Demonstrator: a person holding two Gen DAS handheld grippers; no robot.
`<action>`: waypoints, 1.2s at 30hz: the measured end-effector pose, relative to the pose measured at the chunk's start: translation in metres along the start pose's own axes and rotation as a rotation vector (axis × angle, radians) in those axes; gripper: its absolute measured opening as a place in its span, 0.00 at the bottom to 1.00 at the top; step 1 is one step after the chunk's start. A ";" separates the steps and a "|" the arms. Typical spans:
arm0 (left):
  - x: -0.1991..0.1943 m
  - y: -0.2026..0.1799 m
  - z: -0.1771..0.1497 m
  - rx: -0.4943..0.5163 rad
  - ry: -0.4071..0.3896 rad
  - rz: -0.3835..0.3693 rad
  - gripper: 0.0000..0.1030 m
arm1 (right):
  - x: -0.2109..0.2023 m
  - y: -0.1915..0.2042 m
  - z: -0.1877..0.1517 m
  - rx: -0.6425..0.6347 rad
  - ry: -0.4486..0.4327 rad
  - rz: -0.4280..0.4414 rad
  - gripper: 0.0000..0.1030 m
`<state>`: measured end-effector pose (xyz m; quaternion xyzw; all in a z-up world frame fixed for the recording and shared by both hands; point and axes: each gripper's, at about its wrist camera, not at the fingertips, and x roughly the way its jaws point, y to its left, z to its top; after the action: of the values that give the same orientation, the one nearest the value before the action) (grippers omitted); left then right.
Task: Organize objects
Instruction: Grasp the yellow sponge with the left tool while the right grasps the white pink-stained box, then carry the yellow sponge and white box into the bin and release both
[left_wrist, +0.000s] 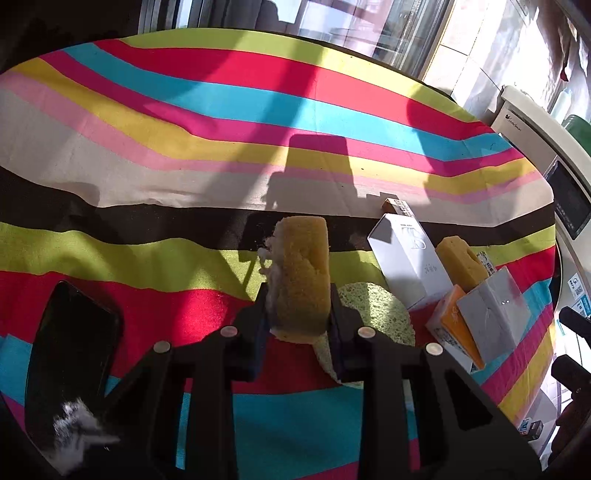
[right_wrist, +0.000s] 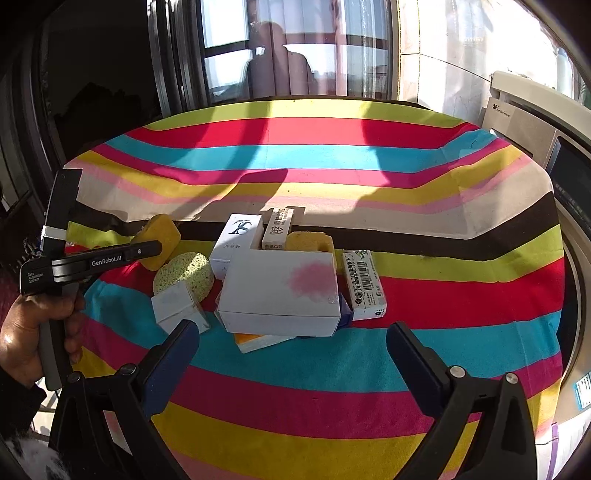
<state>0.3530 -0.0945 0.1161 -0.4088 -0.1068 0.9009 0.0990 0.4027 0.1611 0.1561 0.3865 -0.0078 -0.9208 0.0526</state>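
My left gripper (left_wrist: 298, 299) is shut on a yellow sponge (left_wrist: 303, 273) and holds it above the striped cloth; it also shows in the right wrist view (right_wrist: 157, 240), at the tip of the left gripper (right_wrist: 147, 253). A round green sponge (left_wrist: 376, 314) lies just right of it, also seen from the right wrist (right_wrist: 186, 273). My right gripper (right_wrist: 291, 339) is open and empty, just in front of a white box with a pink blotch (right_wrist: 280, 291). A second yellow sponge (right_wrist: 310, 242) sits behind that box, also in the left wrist view (left_wrist: 461, 264).
Around the white box stand a tall white carton (right_wrist: 236, 240), a small tan box (right_wrist: 279, 227), a barcode box (right_wrist: 364, 284), a small grey box (right_wrist: 179, 306) and an orange-edged box (right_wrist: 255, 341). A black phone (left_wrist: 70, 354) lies left. A washing machine (right_wrist: 535, 125) borders the right.
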 end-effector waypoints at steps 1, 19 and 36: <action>-0.005 0.001 -0.003 -0.020 -0.010 -0.013 0.31 | 0.003 0.001 0.002 -0.002 0.003 0.004 1.00; -0.036 -0.016 -0.023 -0.043 -0.064 -0.085 0.31 | 0.052 0.011 0.034 -0.033 0.088 0.031 1.00; -0.040 -0.026 -0.027 -0.033 -0.061 -0.116 0.31 | 0.079 0.010 0.029 -0.061 0.144 -0.010 0.99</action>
<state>0.4014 -0.0777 0.1346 -0.3758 -0.1482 0.9039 0.1411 0.3274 0.1424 0.1207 0.4502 0.0259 -0.8905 0.0602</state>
